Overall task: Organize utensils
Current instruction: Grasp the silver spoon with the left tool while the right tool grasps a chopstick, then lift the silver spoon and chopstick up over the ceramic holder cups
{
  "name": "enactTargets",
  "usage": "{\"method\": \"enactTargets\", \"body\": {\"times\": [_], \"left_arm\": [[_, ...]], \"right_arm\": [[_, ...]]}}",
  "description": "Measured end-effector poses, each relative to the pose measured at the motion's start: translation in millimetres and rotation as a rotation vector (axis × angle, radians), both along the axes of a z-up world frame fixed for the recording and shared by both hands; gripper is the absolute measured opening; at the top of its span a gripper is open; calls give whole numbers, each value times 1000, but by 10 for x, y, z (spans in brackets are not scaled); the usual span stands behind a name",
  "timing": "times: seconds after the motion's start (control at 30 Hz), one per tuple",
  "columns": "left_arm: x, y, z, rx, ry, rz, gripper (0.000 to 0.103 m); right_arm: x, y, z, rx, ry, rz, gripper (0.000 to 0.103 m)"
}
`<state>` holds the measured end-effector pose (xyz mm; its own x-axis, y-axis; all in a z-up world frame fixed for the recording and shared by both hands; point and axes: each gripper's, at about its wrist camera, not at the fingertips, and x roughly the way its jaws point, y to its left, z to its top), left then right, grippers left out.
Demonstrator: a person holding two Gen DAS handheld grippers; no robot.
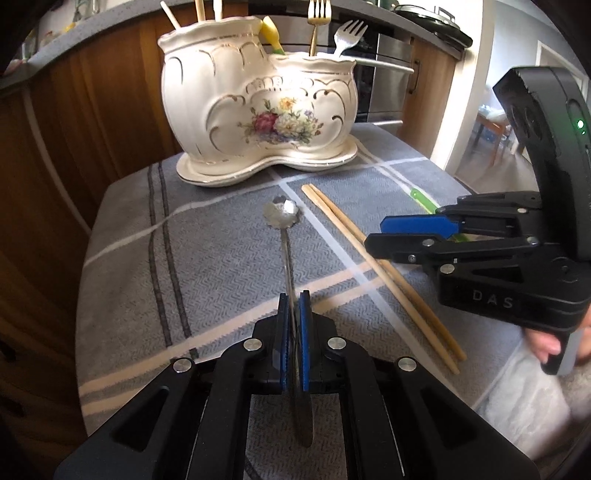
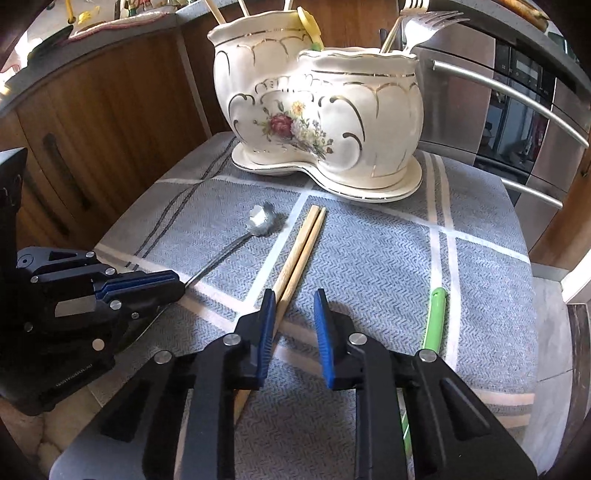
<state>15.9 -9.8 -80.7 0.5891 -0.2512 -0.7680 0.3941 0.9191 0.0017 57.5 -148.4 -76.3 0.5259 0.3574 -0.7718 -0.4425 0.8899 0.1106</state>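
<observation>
- My left gripper [image 1: 294, 306] pinches the spoon [image 1: 285, 236] by its handle; its bowl points away at the holder [image 1: 258, 110].
- Chopsticks [image 2: 295, 258] lie alongside on the cloth [image 2: 369, 258], a green utensil [image 2: 436, 317] beyond.
- My right gripper [image 2: 295, 325] is partly open; one pad [image 2: 266, 325] overlaps the chopsticks, contact unclear.

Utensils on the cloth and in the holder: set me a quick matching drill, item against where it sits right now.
Items:
1. flower-bowl spoon
2. chopsticks
3. green-handled utensil
4. silver fork

Places:
A. on the cloth, alongside the open right gripper's left finger
B. standing in the ceramic holder's shorter compartment
C. clamped by its handle in the left gripper
D. on the cloth, apart, to the right of the right gripper

Pairs: 1-C, 2-A, 3-D, 4-B
</observation>
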Motion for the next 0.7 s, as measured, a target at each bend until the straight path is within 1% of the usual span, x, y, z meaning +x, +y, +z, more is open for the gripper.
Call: {"method": "enactTargets", "body": {"times": [0.13,0.23,0.3,0.33,0.37,0.43,0.47,0.6,0.7], "left_arm": [[88,-12,-16,6,15,0,8],[142,-38,-17,7,11,-4,8],[154,-48,-16,3,12,-5,10],[175,-53,-16,0,13,-4,10],[182,-53,-21,0,10,-4,10],[189,-55,-28,4,0,-7,8],[183,-49,-31,11,-6,-7,4],[171,-7,-27,-2,-12,-15,4],[148,19,-18,-1,-27,-16,4]], "right_arm": [[112,164,19,-95,36,4,21],[193,247,30,-133,50,15,21],[236,270,37,-134,58,14,21],[243,288,40,-136,59,21,17],[240,302,41,-133,59,26,11],[213,311,44,-134,51,26,6],[189,300,56,-134,44,25,5],[142,256,49,-117,20,7,5],[58,164,122,-80,-6,-6,5]]}}
